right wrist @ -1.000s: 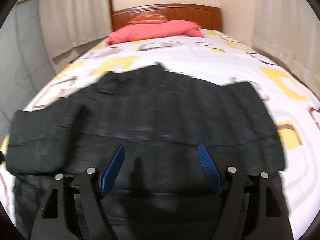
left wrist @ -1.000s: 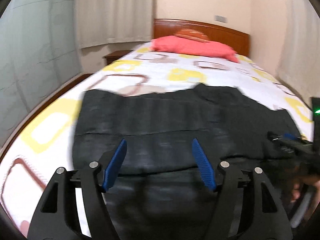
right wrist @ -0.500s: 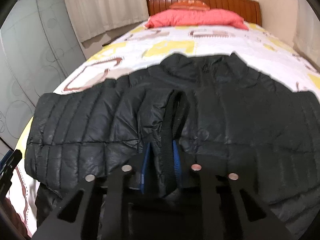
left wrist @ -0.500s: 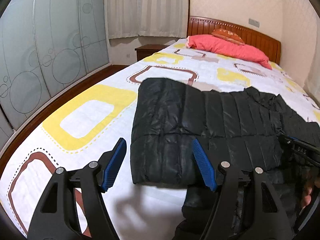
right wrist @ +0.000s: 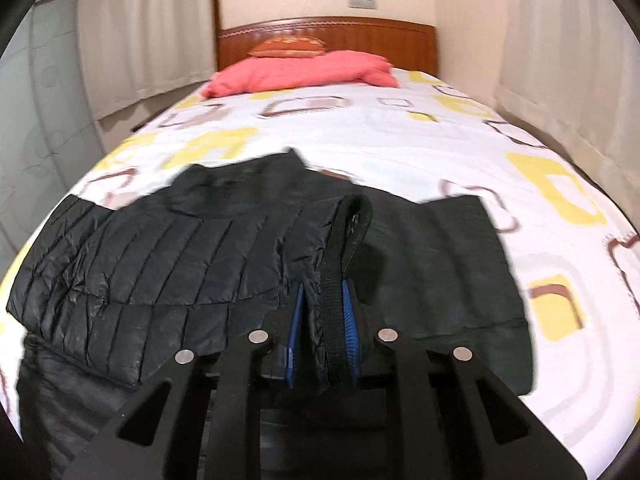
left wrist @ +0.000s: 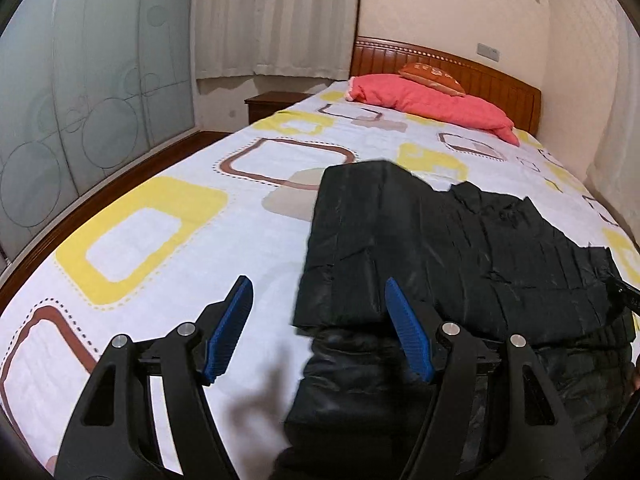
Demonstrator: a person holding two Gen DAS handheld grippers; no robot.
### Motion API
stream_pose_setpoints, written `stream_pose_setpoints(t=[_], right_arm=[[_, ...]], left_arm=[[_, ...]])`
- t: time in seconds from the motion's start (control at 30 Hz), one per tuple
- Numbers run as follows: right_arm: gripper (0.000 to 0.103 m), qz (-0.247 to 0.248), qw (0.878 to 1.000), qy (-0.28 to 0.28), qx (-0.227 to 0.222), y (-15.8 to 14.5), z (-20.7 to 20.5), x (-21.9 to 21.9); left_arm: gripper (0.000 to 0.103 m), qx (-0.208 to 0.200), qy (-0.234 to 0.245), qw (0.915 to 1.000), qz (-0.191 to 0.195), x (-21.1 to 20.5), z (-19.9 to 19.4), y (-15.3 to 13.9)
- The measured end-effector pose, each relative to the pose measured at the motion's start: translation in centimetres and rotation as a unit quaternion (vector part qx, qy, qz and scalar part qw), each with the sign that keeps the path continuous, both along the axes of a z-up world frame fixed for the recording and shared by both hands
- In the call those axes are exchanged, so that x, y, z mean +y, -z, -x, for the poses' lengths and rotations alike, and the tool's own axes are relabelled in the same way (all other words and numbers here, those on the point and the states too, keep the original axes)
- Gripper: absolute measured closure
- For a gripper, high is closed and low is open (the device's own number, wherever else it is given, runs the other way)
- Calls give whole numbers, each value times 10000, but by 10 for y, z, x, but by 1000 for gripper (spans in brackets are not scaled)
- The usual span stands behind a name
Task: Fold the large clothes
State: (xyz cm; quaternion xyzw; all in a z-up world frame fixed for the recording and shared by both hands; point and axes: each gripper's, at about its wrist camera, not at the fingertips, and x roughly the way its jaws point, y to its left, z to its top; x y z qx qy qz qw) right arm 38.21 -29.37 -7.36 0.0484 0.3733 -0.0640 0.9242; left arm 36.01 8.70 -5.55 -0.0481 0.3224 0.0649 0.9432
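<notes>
On a patterned bed [right wrist: 400, 136], the right gripper [right wrist: 323, 320] pinches the black puffer jacket [right wrist: 160, 256] by its edge while the left gripper [left wrist: 316, 324], spread empty, should seize the near corner for an even fold.

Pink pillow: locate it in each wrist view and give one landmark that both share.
Left wrist view: pink pillow lies upper right, at the bed's far end, running down to the right.
Right wrist view: pink pillow lies top centre, nearly level.
Shared landmark: the wooden headboard right behind it.
</notes>
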Motion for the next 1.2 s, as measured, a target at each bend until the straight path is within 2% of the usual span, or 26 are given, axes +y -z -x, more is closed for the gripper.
stream_pose_setpoints(t=[0.27,0.37,0.4,0.43,0.47,0.5,0.57,0.63,0.73,0.83,0.87,0.93,1.03,1.07,1.13,1.2], right_arm=[[83,-17,9979,495,409,38,3,-57],[77,-129,9978,466,460,43,8,-65],[72,-135,9975,464,515,41,8,-65],[61,-117,9972,491,555,37,8,-64],[53,-89,9974,548,460,26,11,-62],[41,-73,9978,582,314,18,13,-59],[40,10,9981,616,-66,-3,12,-49],[40,33,9985,513,-163,-8,0,-40],[41,-68,9994,333,17,6,-30,-28],[40,30,9985,370,391,36,-55,-23],[39,9,9979,352,538,50,-61,-23],[39,-44,9978,353,560,53,-62,-22],[40,-47,9976,472,498,33,-52,-20],[40,-35,9984,419,368,26,-50,-16],[40,165,9997,161,-16,7,-41,4],[40,63,9996,-180,-219,5,-43,22]], left_arm=[[35,211,98,9995,-227,-24,-20,17],[35,307,99,9991,-266,-25,-28,21],[35,301,103,9991,-265,-25,-30,20],[35,277,112,9992,-264,-24,-31,18],[35,213,129,9993,-287,-25,-36,14],[35,169,144,9992,-317,-25,-40,11],[35,52,193,9988,-441,-31,-54,4],[34,72,252,9983,-530,-37,-72,4],[34,300,214,9974,-622,-44,-102,18],[34,675,205,9932,-925,-50,-128,44],[32,975,265,9905,-937,-51,-138,58],[32,1135,318,9899,-794,-49,-145,66],[39,1051,129,9906,-863,-46,-135,48],[39,845,-17,9926,-871,-44,-124,33],[39,437,-60,9971,-620,-44,-111,15],[35,269,-17,9982,-543,-49,-110,13]])
